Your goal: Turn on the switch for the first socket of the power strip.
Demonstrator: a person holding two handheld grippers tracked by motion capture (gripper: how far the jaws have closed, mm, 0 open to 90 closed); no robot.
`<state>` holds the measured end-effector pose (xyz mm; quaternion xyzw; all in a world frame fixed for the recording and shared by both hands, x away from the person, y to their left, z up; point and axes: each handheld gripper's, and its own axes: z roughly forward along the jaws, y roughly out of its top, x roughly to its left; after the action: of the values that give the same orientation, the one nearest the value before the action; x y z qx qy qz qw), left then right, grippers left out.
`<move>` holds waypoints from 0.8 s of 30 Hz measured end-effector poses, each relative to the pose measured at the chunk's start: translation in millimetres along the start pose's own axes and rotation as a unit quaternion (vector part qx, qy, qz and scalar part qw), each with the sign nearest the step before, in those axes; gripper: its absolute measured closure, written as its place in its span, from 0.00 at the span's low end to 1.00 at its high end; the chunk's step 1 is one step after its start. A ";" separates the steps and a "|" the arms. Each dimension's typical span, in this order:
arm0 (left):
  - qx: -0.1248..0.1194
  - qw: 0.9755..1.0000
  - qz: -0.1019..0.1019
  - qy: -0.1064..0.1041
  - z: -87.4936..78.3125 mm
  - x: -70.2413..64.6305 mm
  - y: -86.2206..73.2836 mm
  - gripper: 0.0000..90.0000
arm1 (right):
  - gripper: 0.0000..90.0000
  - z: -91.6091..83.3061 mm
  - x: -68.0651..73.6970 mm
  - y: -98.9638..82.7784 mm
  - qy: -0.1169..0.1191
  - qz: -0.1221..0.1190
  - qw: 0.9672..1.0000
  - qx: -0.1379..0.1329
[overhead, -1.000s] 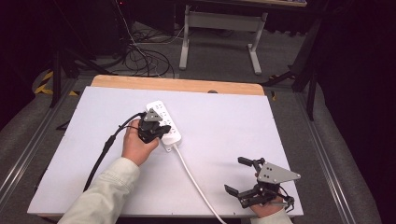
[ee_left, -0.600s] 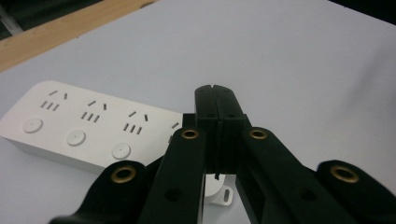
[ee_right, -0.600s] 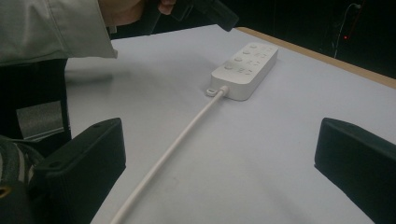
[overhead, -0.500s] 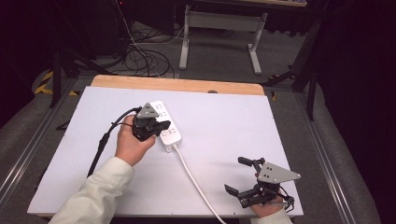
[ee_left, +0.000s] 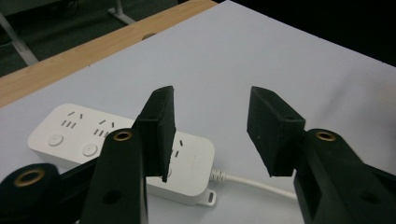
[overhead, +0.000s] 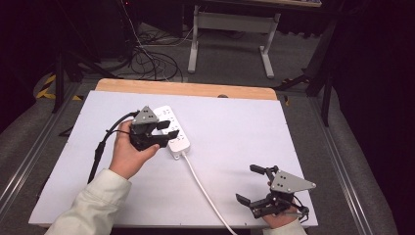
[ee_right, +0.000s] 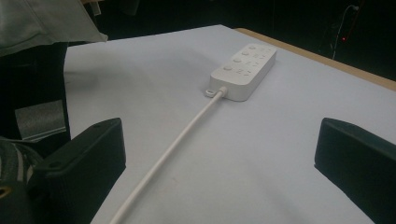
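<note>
The white power strip (overhead: 170,132) lies flat on the bench (overhead: 235,127), toward ten o'clock of the white sheet's middle, with its cord (overhead: 205,193) running off toward five o'clock and over the near edge. The left claw (overhead: 159,133) hangs just over the strip's left side, jaws spread with nothing between them; in the left gripper view the strip (ee_left: 116,149) sits below and behind the left jaw, so the claw looks off to one side of the body rather than astride it, though how high it hangs is hard to judge. The right claw (overhead: 254,185) waits near the bench's five o'clock corner, jaws wide apart and empty, well apart from the strip and just beside the cord.

Risks, as I judge them:
- Closing from this offset could catch only one edge, and the smooth casing would twist or skid away.
- A jaw tip coming down on the switches (ee_left: 55,140) could press one.
- Lifting the strip would drag the cord, which could snag on the right claw or the bench edge.
</note>
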<state>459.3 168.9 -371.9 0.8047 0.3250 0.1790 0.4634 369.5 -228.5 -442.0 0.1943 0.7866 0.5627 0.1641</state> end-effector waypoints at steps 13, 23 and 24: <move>-0.039 0.999 0.032 -0.010 -49.1 -12.9 -21.7 0.32 | 0.03 0.2 0.3 0.3 0.001 0.000 1.000 -0.002; -0.054 0.997 0.036 -0.031 -78.1 -17.1 -50.0 0.25 | 0.03 0.6 0.3 0.4 0.005 0.004 1.000 -0.004; -0.057 0.997 0.044 -0.036 -80.2 -16.3 -54.8 0.22 | 0.03 0.8 0.3 0.5 0.006 0.004 1.000 -0.003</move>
<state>380.6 227.9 -378.3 0.7968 0.2614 0.1885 0.5111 369.7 -227.6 -441.8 0.1932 0.7849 0.5672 0.1577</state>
